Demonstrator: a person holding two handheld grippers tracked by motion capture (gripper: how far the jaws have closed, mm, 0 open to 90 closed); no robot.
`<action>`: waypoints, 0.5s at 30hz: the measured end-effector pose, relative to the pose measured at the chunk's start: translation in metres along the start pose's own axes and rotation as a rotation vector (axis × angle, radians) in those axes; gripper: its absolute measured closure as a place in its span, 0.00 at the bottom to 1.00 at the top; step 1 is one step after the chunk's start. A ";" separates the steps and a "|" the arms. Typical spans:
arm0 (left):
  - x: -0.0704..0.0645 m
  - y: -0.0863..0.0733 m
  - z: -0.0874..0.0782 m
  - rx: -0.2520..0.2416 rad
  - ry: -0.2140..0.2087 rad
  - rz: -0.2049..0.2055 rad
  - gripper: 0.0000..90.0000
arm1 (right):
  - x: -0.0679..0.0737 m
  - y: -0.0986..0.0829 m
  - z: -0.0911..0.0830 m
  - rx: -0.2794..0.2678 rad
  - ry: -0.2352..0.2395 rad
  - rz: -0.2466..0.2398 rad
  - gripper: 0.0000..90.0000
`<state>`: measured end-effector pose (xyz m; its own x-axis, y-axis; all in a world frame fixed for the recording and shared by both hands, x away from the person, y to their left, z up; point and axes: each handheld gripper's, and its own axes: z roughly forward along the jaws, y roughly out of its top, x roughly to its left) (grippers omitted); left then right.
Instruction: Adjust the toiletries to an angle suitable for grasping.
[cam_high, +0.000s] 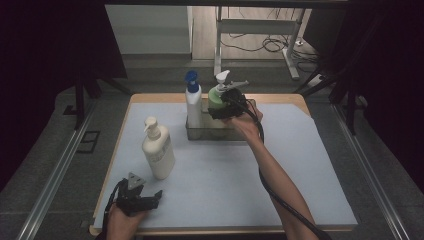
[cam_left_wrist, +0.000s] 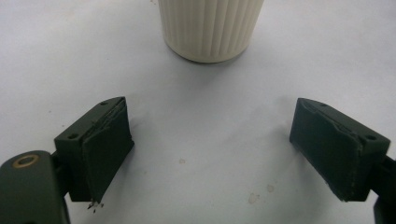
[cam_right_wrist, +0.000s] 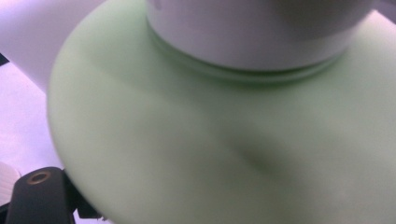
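Note:
A green pump bottle (cam_high: 216, 96) stands in the clear bin (cam_high: 200, 134) at the back of the table. My right gripper (cam_high: 222, 107) is shut around its body from the near side. In the right gripper view the green bottle (cam_right_wrist: 210, 140) and its white collar (cam_right_wrist: 252, 32) sit very close to the camera and hide the jaws. At the front left corner my left gripper (cam_high: 156, 198) rests low, open and empty. The left gripper (cam_left_wrist: 233, 144) faces the base of a ribbed cream pump bottle (cam_left_wrist: 210, 28), which stands just beyond it (cam_high: 159, 152).
A white bottle with a blue cap (cam_high: 193, 105) stands in the bin's left end, next to the green one. A pale blue mat (cam_high: 225, 175) covers the wooden table. Dark curtains flank the table, and a desk frame with cables stands behind it.

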<state>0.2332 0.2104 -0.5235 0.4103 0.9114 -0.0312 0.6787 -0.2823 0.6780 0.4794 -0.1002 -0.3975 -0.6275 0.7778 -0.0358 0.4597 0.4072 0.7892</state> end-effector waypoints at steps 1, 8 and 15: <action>0.000 0.000 0.000 0.000 0.000 0.000 0.14 | 0.000 0.000 0.000 0.000 0.000 0.000 0.14; 0.000 0.000 0.000 0.001 0.000 0.000 0.14 | -0.002 -0.009 0.007 0.023 0.002 0.009 0.14; 0.000 0.000 0.000 0.001 0.001 0.000 0.14 | -0.004 -0.013 0.010 0.034 0.010 0.008 0.13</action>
<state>0.2331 0.2103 -0.5234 0.4097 0.9117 -0.0301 0.6789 -0.2828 0.6776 0.4822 -0.1037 -0.4134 -0.6298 0.7764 -0.0236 0.4857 0.4173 0.7680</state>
